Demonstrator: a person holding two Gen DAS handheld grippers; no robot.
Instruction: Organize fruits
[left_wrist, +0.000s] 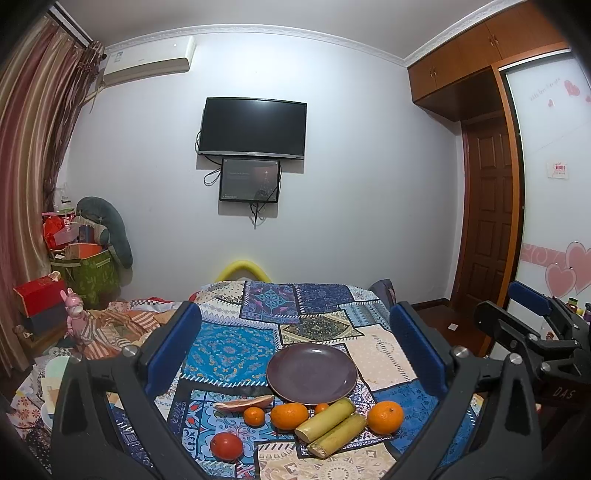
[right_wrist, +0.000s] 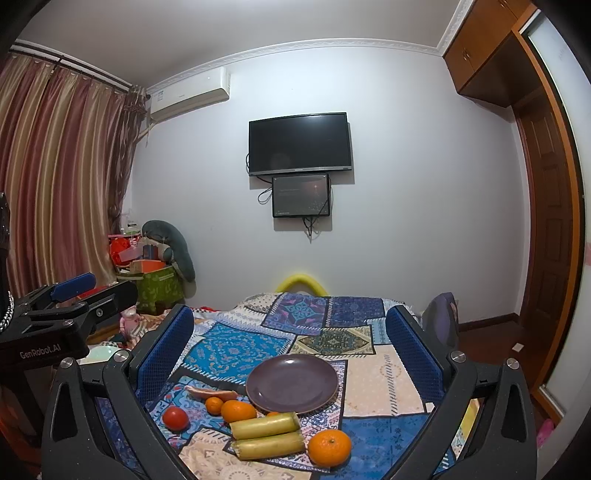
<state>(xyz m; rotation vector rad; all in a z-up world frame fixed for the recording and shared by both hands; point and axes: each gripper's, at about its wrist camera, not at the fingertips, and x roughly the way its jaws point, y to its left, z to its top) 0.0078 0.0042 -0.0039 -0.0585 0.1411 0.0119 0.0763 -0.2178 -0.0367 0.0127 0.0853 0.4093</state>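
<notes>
While both grippers hang above the near edge of the patchwork cloth, the left gripper and right gripper are spread wide, pinching nothing. The plate sits bare on the cloth. Just in front of the plate: two cane pieces touching side by side, an orange, a small orange, and a peel slice. A big orange lies right of the cane, a tomato front-left of the plate.
</notes>
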